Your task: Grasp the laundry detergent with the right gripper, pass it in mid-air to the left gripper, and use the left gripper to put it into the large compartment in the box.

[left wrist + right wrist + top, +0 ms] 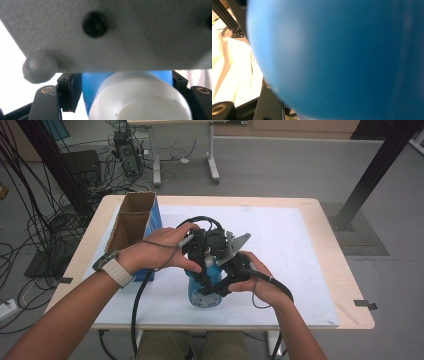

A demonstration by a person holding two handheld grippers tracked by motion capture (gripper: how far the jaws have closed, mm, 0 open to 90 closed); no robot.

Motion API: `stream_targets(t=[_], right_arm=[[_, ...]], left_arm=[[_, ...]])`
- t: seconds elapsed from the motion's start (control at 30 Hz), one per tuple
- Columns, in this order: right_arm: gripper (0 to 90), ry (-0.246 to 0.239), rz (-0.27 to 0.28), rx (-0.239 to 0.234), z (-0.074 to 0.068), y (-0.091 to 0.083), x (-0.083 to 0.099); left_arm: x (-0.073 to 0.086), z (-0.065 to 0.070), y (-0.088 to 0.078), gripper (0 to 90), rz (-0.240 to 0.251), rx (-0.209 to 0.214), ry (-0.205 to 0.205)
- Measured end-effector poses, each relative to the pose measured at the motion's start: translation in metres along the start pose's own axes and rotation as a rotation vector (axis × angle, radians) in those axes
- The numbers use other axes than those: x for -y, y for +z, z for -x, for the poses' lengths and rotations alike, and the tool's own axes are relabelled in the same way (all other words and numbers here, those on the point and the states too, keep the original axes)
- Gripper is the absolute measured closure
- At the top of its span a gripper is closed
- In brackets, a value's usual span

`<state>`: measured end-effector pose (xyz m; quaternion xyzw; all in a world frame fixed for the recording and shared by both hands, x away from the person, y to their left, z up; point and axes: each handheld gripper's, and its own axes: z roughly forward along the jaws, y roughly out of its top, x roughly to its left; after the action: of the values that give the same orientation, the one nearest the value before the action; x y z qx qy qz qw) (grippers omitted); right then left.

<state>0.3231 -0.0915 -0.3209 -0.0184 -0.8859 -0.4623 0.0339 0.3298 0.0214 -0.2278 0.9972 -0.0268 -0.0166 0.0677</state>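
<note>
On the bench (320,270), covered by a white sheet (280,235), a tall cardboard box (134,227) with blue sides is standing open at the far left, just beyond the person's left hand (150,254). That hand, wearing a watch (107,261) with a pale strap, is lying between the box and the work, and a black cable (137,305) is trailing from it down over the near edge. Beyond the bench, grey floor, tangled wires and the legs of another table are showing.

Near the middle of the sheet, a blue bottle (205,287) is being held, its round base facing the camera. Both hands and both tools are crowding round it, so most of its body is hidden in the high view. In the left gripper view a grey plate is hanging across the top and blocking what lies beyond, while below it the bottle's white ribbed cap (140,97) is sitting on a blue shoulder. In the right gripper view the bottle's smooth blue wall (342,57) is pressing up against the lens, blurred.

The left claw (200,251) is sitting at the cap end with its jaws narrowed on either side of the white cap; whether the pads are pressing on it I cannot tell. The right claw (220,285), in the right hand (255,275), is clamped tight on the blue bottle's body.
</note>
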Motion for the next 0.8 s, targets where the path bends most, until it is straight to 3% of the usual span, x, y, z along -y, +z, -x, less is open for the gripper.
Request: stream_targets(t=[0.2,0.3,0.33,0.8], right_arm=[[43.4,-0.006,-0.004,0.014,0.0014,0.0023,0.0002],[43.4,0.015,0.001,-0.007,-0.0004,0.0026,-0.0001],[43.4,-0.011,-0.003,0.005,0.0018,0.0028,0.0006],[43.3,-0.01,-0.003,0.015,0.002,0.0044,0.0023]], left_arm=[[0.0012,0.0007,0.0003,36.8,-0.002,0.006,0.004],[0.0016,0.0008,0.0008,36.9,-0.003,0.011,0.001],[0.0018,0.0009,0.0011,37.0,-0.003,0.011,0.0],[0.0014,0.0013,0.0027,37.3,-0.01,-0.001,-0.002]])
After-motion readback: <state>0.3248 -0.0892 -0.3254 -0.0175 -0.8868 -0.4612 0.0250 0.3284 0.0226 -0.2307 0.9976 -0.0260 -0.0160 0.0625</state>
